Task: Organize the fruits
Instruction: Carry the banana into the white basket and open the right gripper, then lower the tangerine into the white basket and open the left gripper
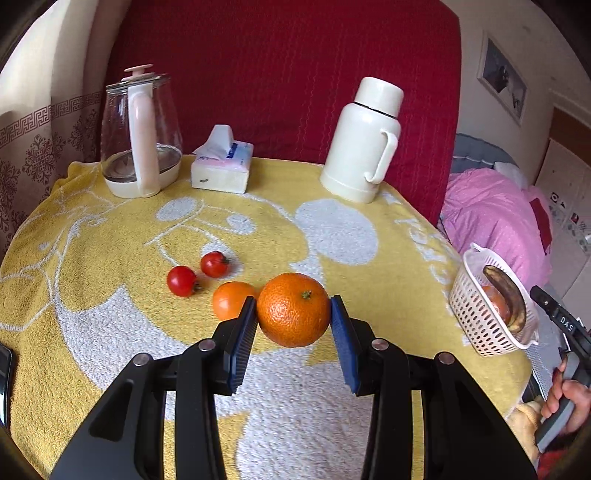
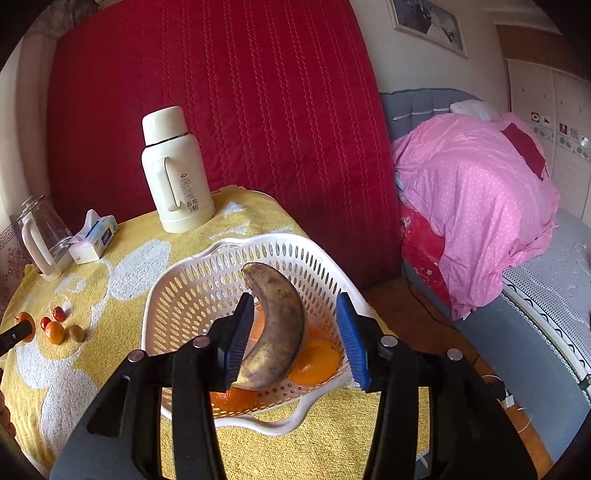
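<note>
Table's covered with a yellow towel (image 1: 110, 229) with a big white cartoon print on it. Upper left of the left wrist view there's a clear glass kettle (image 1: 140, 136) with a pale pink handle and lid, sitting on a cream base. Just beside it, toward the middle, is a soft pack of tissues (image 1: 221, 162), one sheet poking out the top. Further right stands a cream thermos (image 1: 364, 144), upright, handle facing right. Behind everything hangs a dark red quilted cover (image 1: 280, 74). Over in the right wrist view, the right half shows a bed with a grey headboard (image 2: 417, 103) and a heaped pink dotted duvet (image 2: 476, 192), plus a framed picture (image 2: 428, 22) on the wall up top.
</note>
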`<action>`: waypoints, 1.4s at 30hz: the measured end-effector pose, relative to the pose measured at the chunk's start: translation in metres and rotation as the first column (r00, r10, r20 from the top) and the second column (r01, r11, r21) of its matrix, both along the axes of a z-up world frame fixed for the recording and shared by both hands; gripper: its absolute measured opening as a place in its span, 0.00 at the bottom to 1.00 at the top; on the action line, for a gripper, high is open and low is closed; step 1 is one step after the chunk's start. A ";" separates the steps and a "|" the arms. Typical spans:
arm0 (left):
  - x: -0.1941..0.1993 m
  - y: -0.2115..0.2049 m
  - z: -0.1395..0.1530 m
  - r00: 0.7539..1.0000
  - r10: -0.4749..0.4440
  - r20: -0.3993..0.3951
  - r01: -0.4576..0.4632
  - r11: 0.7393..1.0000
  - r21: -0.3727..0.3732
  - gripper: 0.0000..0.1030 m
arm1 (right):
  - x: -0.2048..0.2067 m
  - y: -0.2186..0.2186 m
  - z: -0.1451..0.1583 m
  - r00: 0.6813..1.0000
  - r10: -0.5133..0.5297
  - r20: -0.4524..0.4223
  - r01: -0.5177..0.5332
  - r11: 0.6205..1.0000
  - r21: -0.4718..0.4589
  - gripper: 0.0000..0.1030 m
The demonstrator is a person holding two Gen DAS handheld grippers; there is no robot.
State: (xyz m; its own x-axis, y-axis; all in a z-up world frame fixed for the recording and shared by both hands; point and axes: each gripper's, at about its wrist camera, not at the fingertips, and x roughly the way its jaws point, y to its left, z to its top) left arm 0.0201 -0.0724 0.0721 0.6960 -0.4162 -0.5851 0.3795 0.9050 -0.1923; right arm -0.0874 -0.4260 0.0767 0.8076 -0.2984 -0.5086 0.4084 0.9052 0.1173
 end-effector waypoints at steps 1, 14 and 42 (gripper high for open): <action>-0.003 -0.008 0.002 1.000 -0.018 0.005 0.018 1.000 0.002 0.39 | -0.002 -0.001 0.000 1.000 0.000 0.008 0.000 1.000 -0.001 0.52; -0.030 -0.109 0.017 0.972 -0.234 -0.003 0.234 0.972 0.022 0.39 | -0.007 -0.019 -0.003 0.997 -0.017 0.069 0.015 0.999 0.034 0.68; -0.052 -0.215 0.012 0.913 -0.406 0.043 0.400 0.910 0.114 0.61 | -0.014 -0.039 -0.023 0.994 -0.069 0.089 0.056 0.989 0.140 0.69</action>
State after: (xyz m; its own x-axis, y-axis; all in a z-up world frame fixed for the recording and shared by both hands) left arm -0.0316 -0.2875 0.0844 0.5189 -0.6107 -0.5982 0.7245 0.6856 -0.0714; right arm -0.1009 -0.4651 0.0538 0.8354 -0.2826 -0.4714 0.4452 0.8509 0.2789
